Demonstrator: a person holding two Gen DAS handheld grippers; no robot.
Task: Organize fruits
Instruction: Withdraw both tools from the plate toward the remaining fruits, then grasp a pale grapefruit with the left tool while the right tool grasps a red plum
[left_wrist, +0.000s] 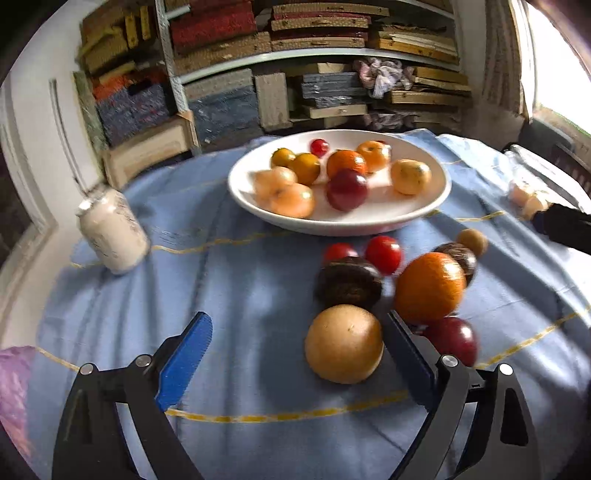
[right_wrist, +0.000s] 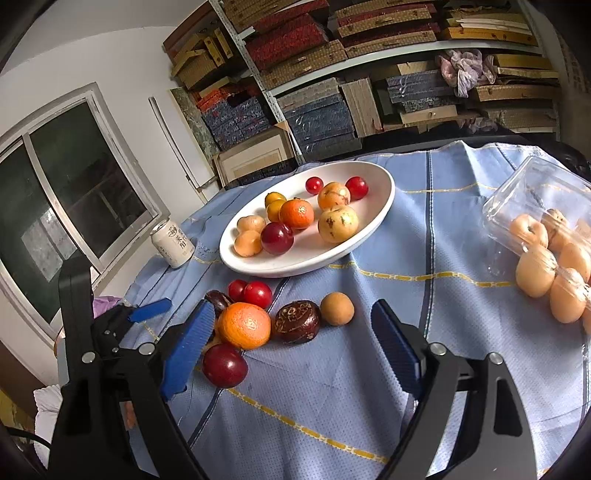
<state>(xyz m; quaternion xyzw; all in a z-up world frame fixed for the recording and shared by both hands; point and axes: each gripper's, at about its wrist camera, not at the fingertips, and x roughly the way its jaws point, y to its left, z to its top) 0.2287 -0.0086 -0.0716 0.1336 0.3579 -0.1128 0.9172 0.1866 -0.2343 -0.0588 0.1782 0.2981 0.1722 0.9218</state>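
Both claws (left_wrist: 299, 343) (right_wrist: 291, 332) spread above cloth (right_wrist: 332, 387)

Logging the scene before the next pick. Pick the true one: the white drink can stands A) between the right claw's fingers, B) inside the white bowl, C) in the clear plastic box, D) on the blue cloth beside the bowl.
D: the can stands upright on the blue cloth, apart from the white bowl.

Left gripper (left_wrist: 299, 350) tilted downward, jaws spread wide, nothing pinched. Right gripper (right_wrist: 291, 332) likewise gaping, empty, angled gently down toward twelve o'clock.
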